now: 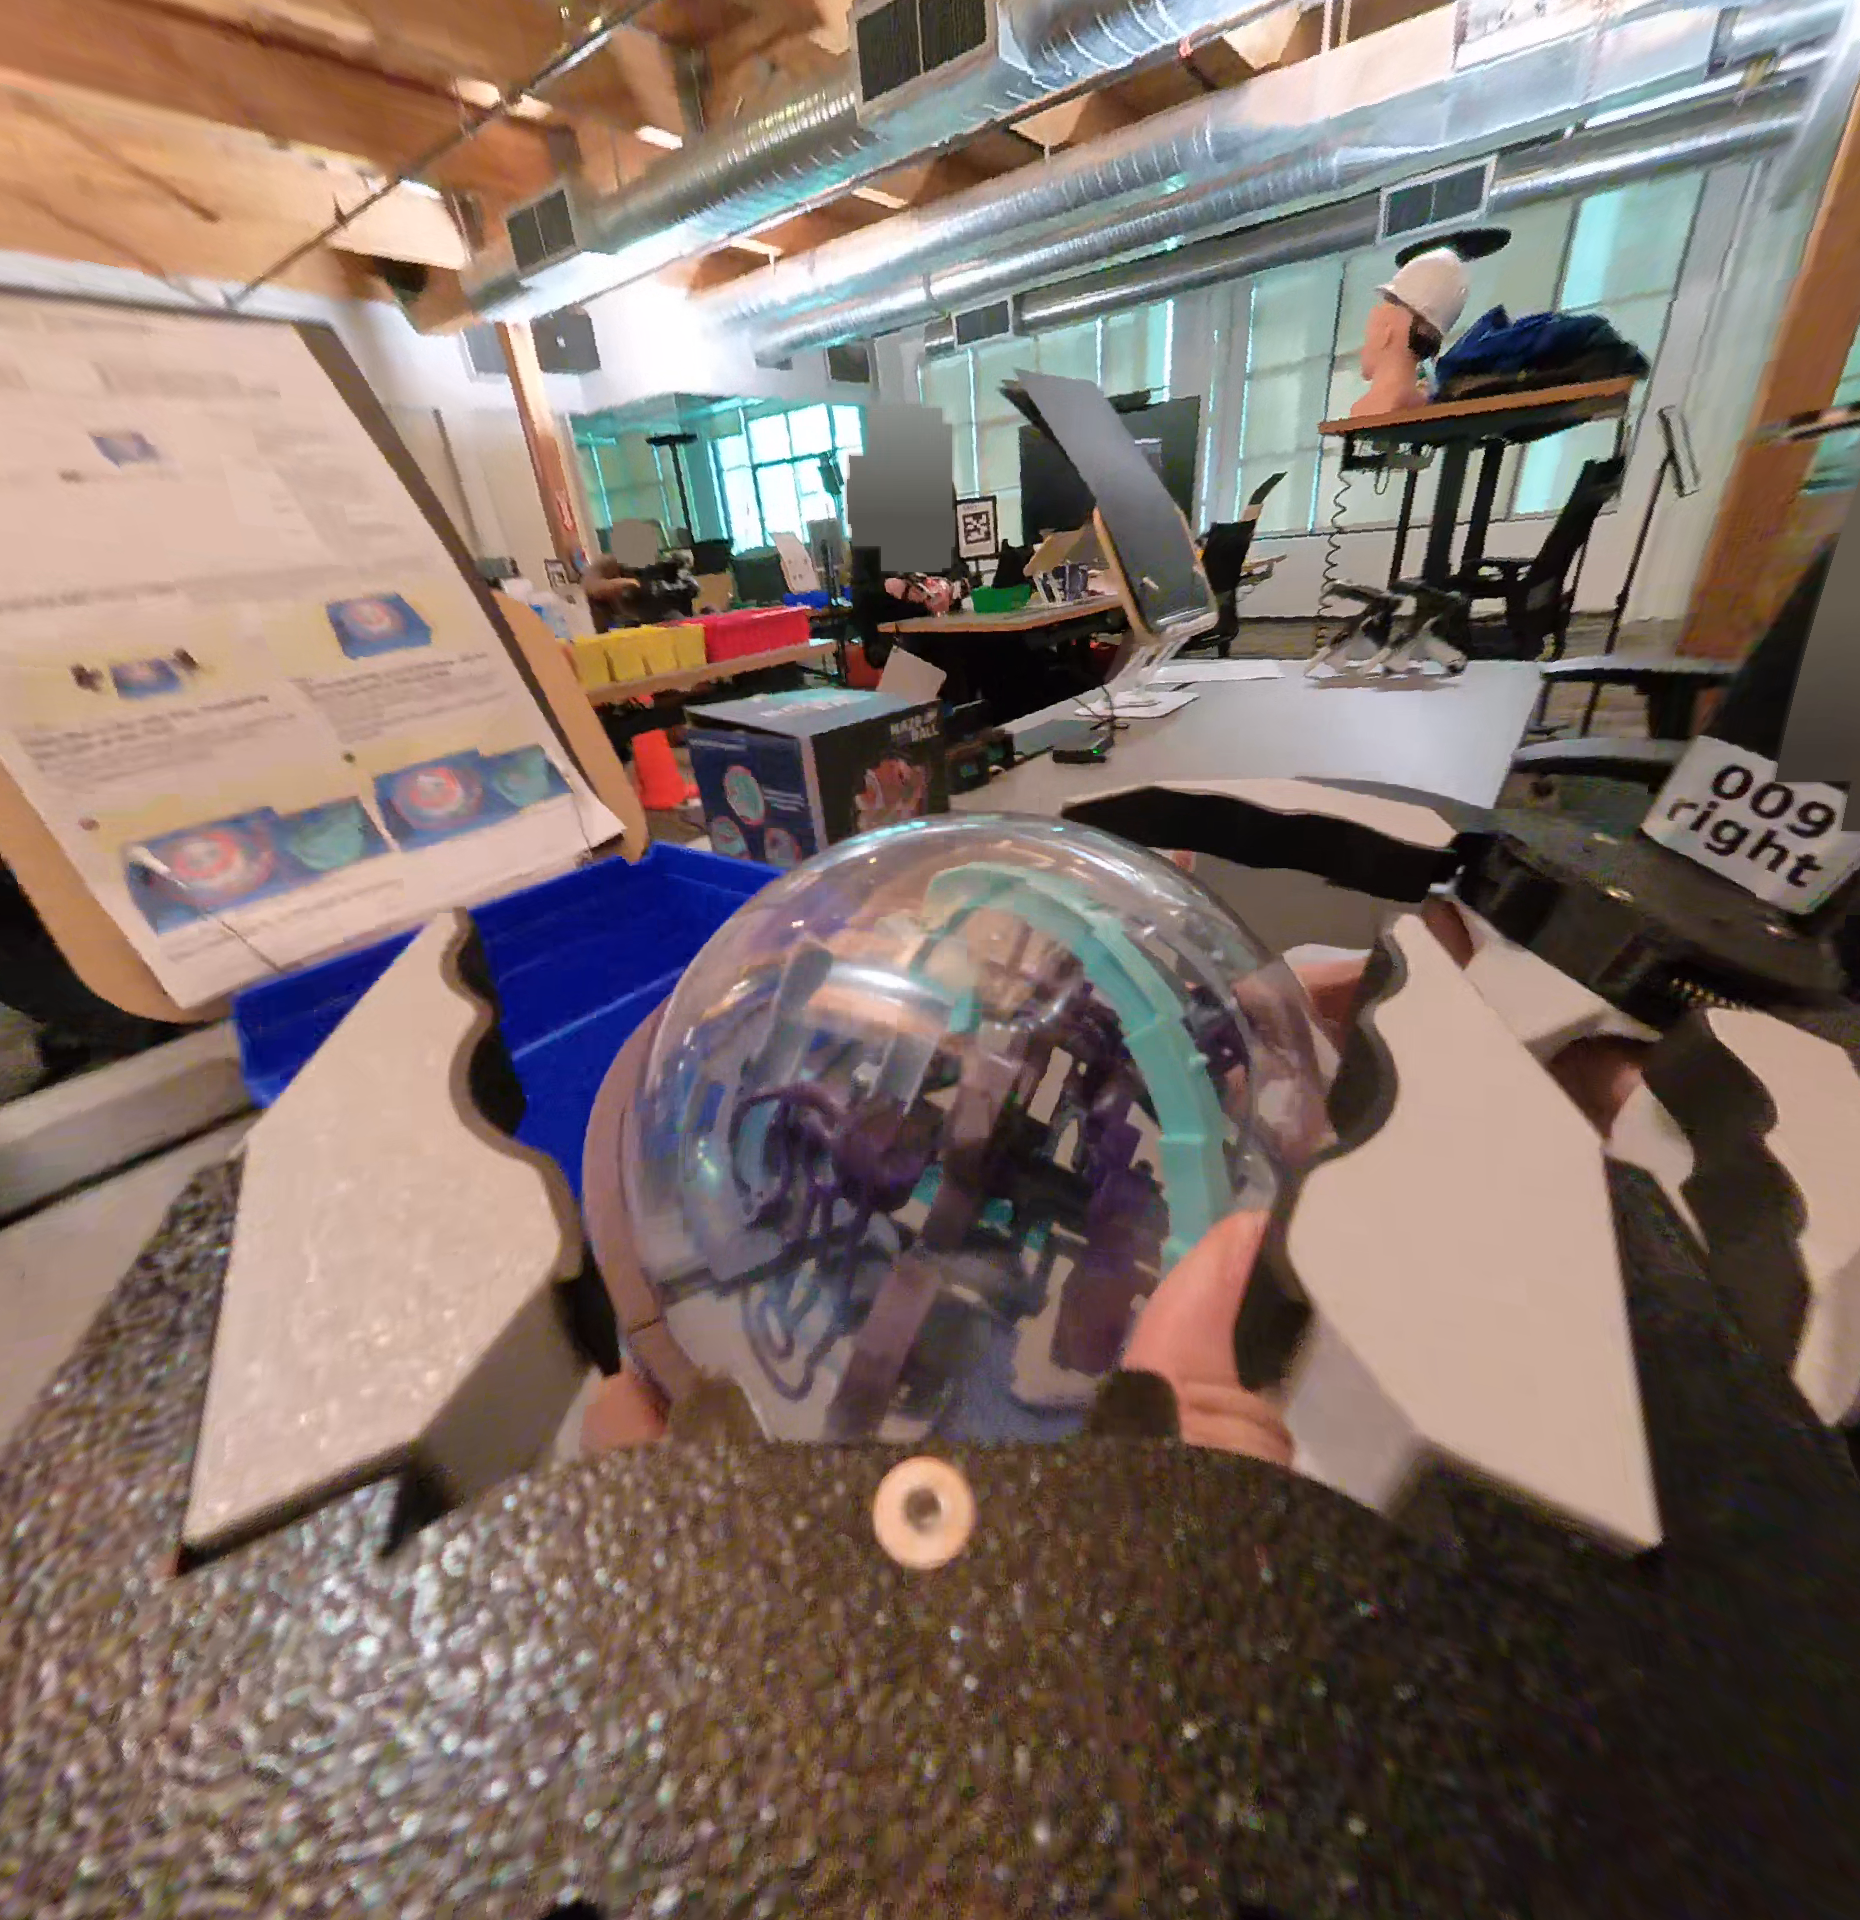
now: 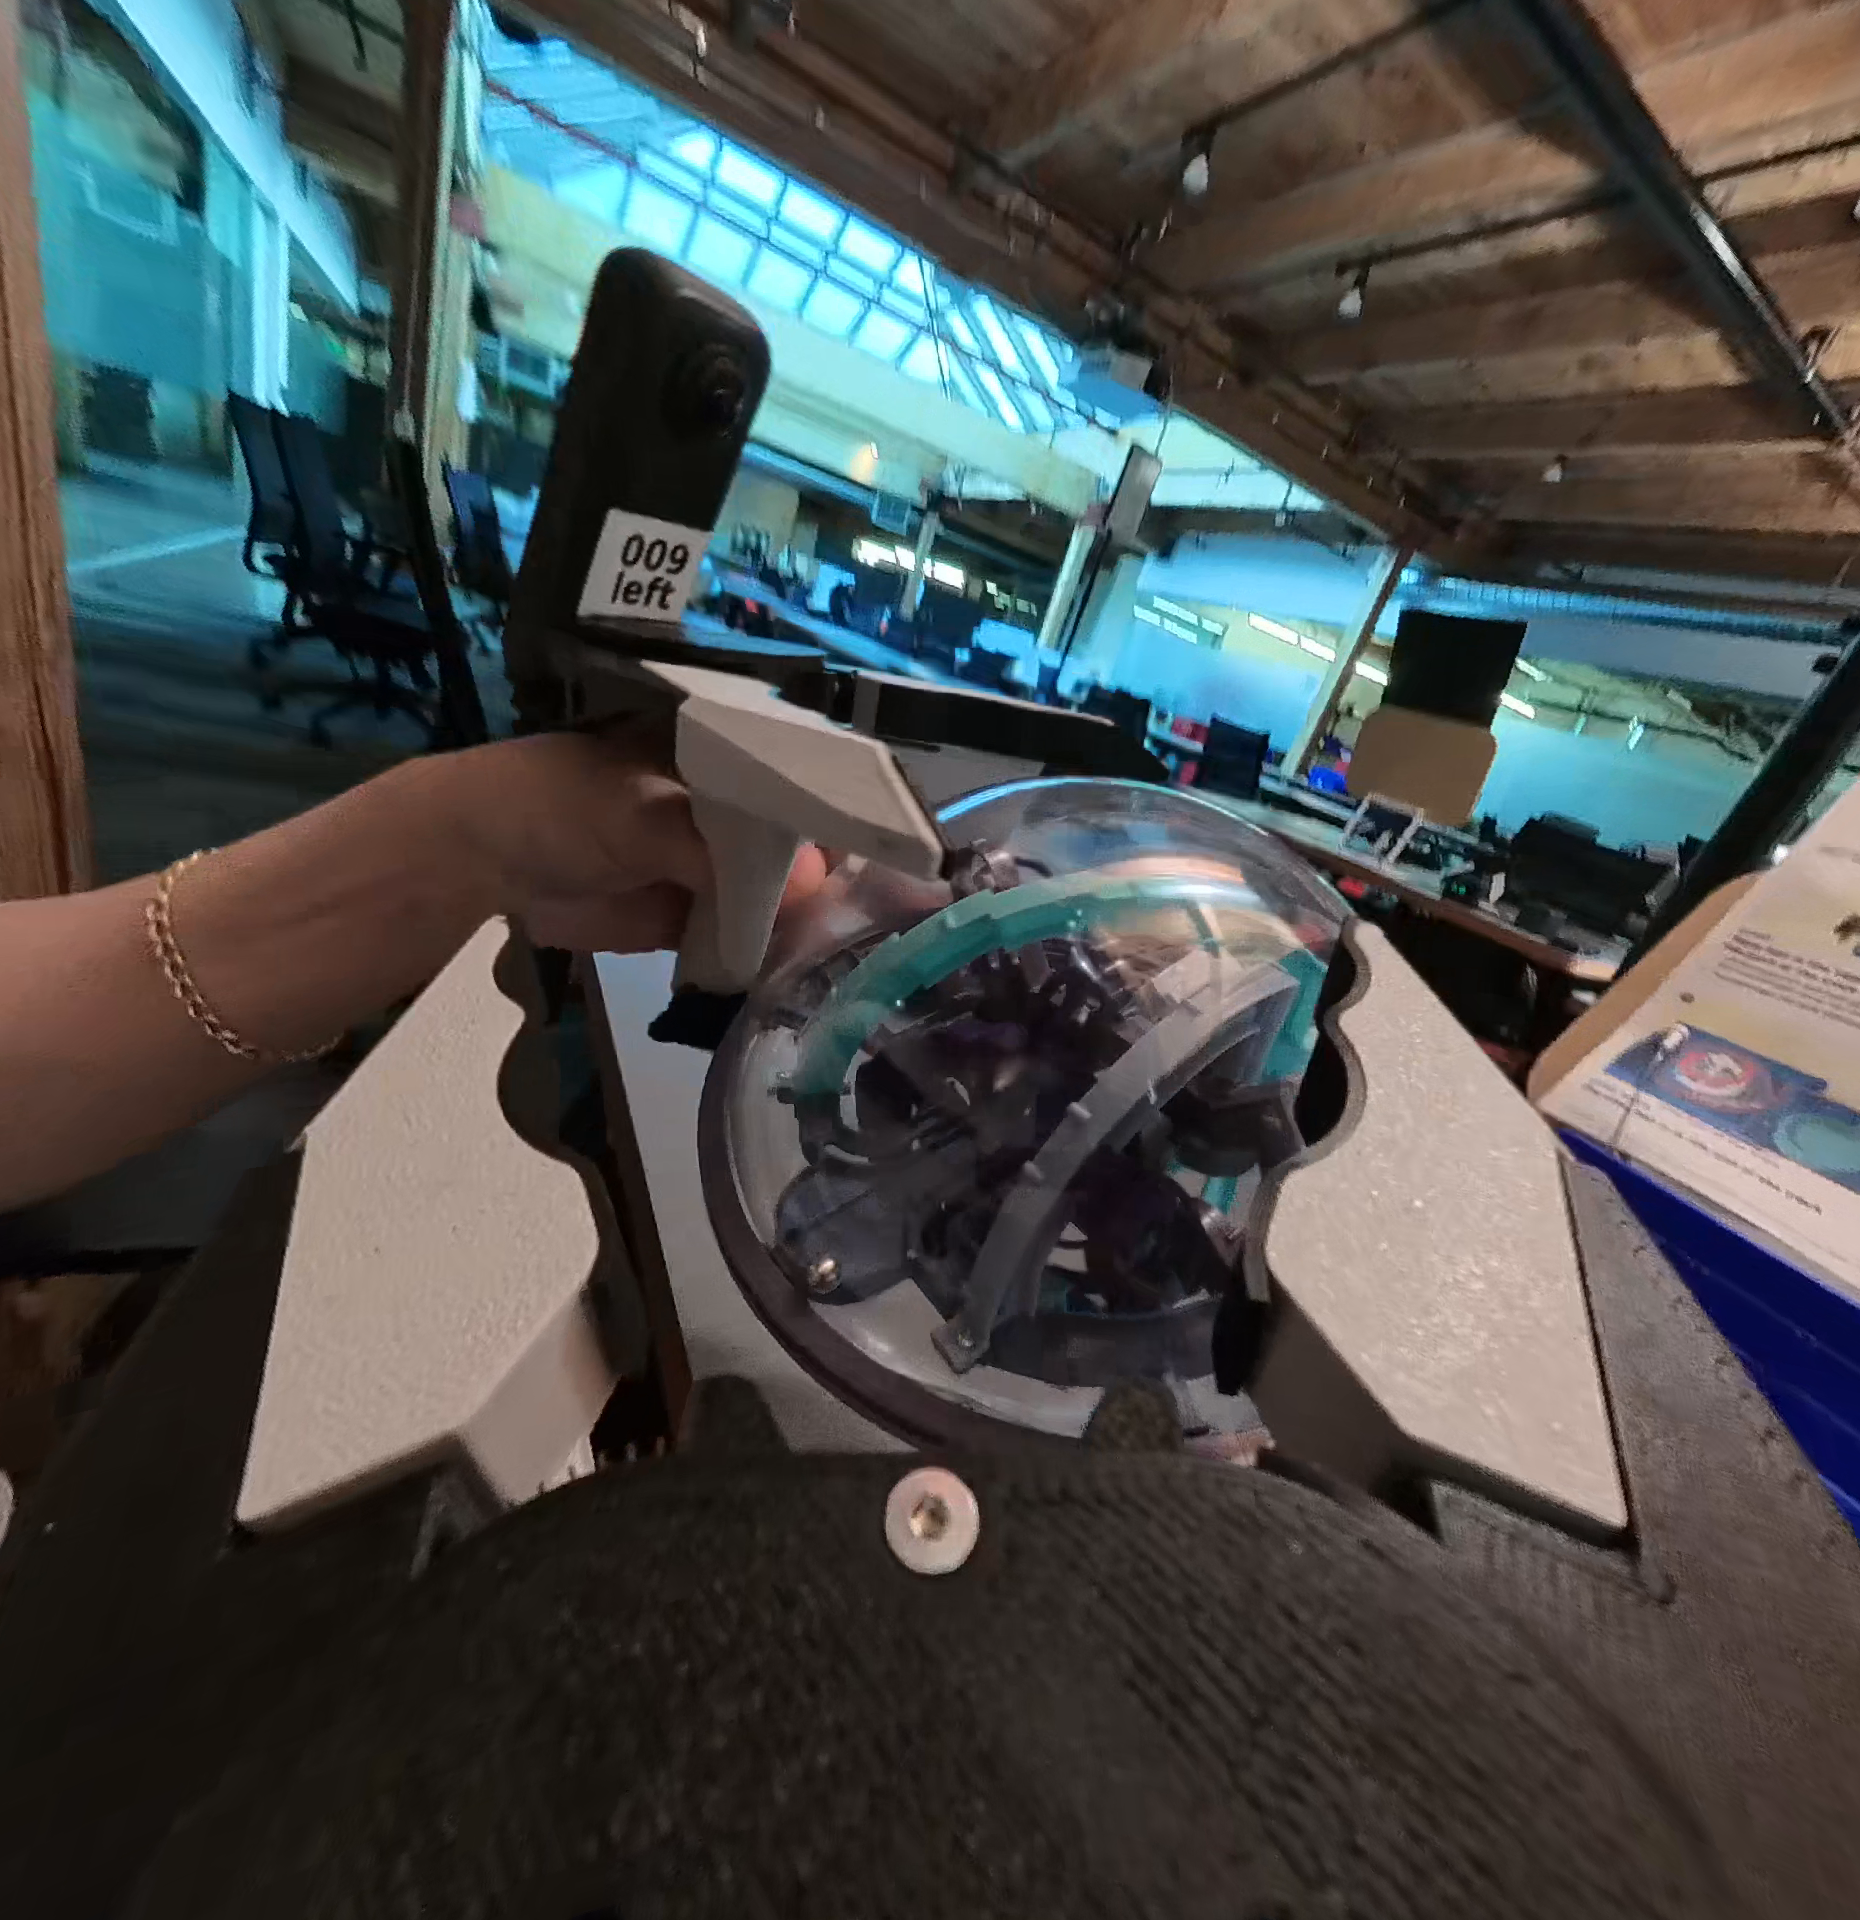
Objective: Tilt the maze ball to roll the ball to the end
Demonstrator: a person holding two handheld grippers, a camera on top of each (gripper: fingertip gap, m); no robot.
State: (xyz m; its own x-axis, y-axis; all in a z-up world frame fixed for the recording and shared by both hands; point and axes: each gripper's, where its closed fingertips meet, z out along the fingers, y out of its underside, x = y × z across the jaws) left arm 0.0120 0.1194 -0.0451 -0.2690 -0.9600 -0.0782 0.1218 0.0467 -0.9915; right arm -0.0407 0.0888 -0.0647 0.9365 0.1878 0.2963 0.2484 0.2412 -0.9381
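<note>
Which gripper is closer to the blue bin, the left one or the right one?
Left, as far as the views show. The blue bin lies just beyond the left gripper, past its left finger. The right gripper has the bin off beside its right finger.

Both grippers: grey fingers (image 2: 1425, 1226) w/ wavy black pads, on a rough black body w/ one silver screw (image 2: 931, 1519) in the middle. Left gripper (image 2: 801, 810) has a tall black camera (image 2: 656, 416) w/ a white sticker. Wrist wears a thin gold chain bracelet (image 2: 183, 961).
</note>
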